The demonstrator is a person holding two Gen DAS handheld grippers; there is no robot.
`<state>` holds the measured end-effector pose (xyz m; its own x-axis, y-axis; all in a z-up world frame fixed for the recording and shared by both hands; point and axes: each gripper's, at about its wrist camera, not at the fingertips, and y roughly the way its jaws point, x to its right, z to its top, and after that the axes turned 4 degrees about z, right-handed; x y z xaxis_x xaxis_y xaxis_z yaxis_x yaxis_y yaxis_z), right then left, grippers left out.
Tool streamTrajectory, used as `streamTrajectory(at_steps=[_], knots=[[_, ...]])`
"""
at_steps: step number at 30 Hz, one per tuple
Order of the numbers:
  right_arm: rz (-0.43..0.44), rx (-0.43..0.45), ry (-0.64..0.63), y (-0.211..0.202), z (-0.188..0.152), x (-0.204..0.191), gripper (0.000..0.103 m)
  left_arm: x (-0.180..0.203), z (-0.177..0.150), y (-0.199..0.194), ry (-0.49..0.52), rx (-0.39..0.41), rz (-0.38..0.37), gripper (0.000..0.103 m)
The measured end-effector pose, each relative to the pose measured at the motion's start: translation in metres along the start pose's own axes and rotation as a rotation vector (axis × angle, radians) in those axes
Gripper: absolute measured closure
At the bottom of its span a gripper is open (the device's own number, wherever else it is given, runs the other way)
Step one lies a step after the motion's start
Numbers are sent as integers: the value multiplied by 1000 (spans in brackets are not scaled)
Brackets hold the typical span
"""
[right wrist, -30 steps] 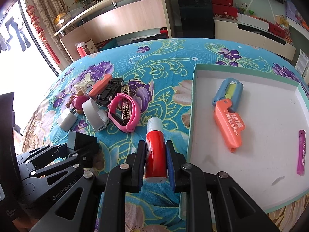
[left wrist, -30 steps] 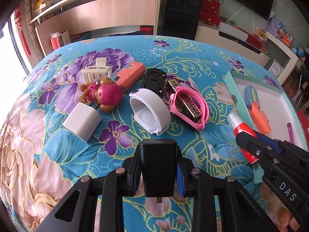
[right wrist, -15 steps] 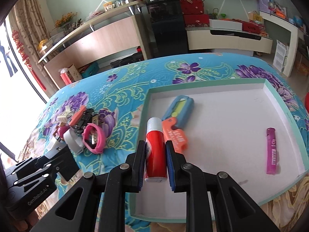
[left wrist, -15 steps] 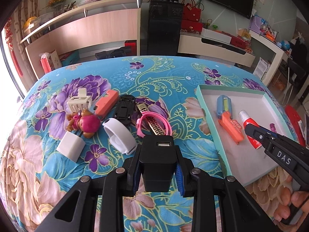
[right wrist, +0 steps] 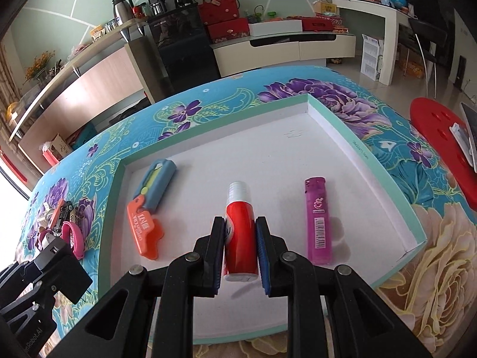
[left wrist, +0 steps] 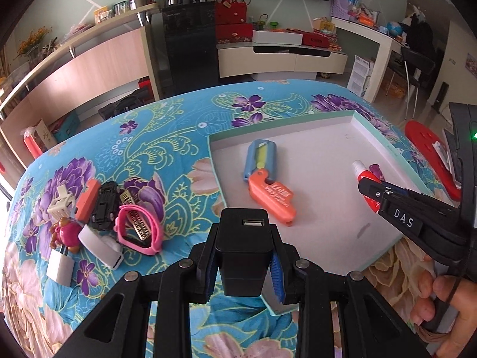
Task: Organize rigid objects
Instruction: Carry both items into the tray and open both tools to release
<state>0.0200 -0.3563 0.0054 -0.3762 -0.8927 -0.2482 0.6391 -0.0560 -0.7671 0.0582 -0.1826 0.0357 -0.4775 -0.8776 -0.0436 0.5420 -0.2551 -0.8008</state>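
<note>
Over the tray [right wrist: 325, 125] floor, we clamp the red tube [right wrist: 240, 232] lengthwise in our right tongs [right wrist: 240, 256], seemingly just above it, while our left tongs [left wrist: 243, 264], gripping the black charger [left wrist: 243, 253], trail at its near corner.

Black gripper [left wrist: 243, 264], blue pads [left wrist: 276, 274], silver screws

The tray [right wrist: 342, 125] sits on the bed [left wrist: 155, 137]. In it, the toy knife [right wrist: 149, 208] lies at nine o'clock, the lighter [right wrist: 318, 217] at three. The toy pile [left wrist: 101, 214] lies outside, at nine o'clock.
</note>
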Motion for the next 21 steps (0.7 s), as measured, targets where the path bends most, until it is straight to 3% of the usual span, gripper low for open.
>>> streamTrajectory(at_steps=[6,14,21], knots=[[-36,5,40,-3,0,20,82,25,3,9,93,9,102,71],[-11,4,46,-3,0,21,82,18,9,5,67,36,114,71],[-1,8,55,-5,0,23,82,26,21,-23,82,120,100,71]])
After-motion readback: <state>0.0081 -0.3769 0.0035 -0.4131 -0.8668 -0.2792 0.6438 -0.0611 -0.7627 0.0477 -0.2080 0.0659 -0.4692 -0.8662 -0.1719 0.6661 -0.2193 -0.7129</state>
